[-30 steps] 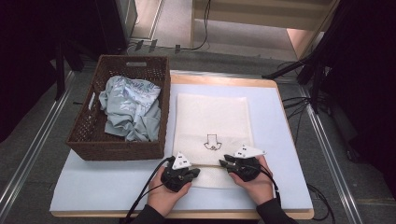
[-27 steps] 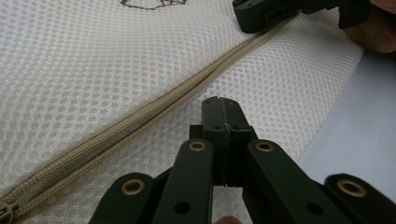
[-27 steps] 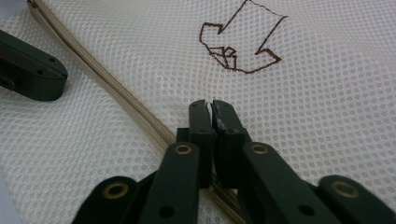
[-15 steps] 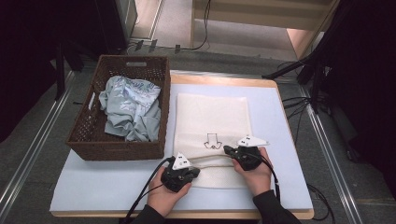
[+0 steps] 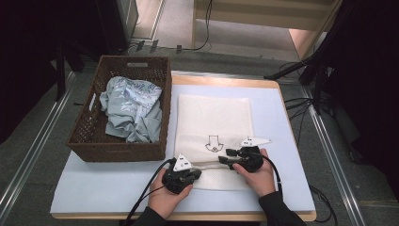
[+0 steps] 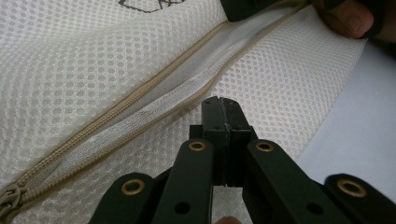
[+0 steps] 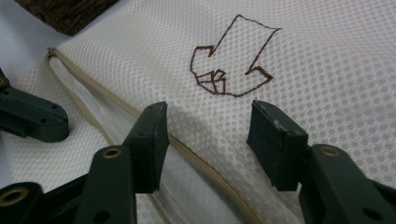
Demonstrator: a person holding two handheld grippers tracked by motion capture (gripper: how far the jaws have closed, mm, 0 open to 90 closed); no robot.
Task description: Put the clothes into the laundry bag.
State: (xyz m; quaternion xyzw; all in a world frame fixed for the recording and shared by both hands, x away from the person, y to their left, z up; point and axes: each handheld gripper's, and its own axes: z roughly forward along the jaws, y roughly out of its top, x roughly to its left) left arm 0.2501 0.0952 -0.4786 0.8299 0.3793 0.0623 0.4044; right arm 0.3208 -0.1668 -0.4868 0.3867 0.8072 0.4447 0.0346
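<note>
- One mesh bag [image 5: 214,120], flat on the tabletop [image 5: 94,181], near edge under both grippers, far edge well beyond the fingers.
- One zip [image 6: 140,100] across the bag's near end, partly open, a pale gap between its two beige tapes.
- Left gripper [image 5: 192,175]: fingers [image 6: 212,116] pressed together, tips on the mesh just short of the zip's near tape; hard to tell whether any mesh is pinched between them.
- Right gripper [image 5: 225,157]: fingers [image 7: 152,140] spread wide, holding nothing, astride the zip tape, with one brown arrow [image 7: 231,63] printed just beyond the tips.
- Grippers near each other, tips pointed toward one another, a short stretch of zip between them.
- Two hands: left hand [image 5: 164,197] and right hand [image 5: 259,176], both at the tabletop's near edge.
- Bare tabletop to the right of the right fingers up to the edge; a wider bare strip left of the left fingers, in front of the basket.
- One wicker basket [image 5: 82,141] beyond and left of the left fingers, its side just beside the bag's left edge.
- One crumpled pale cloth [image 5: 129,108] inside the basket.
</note>
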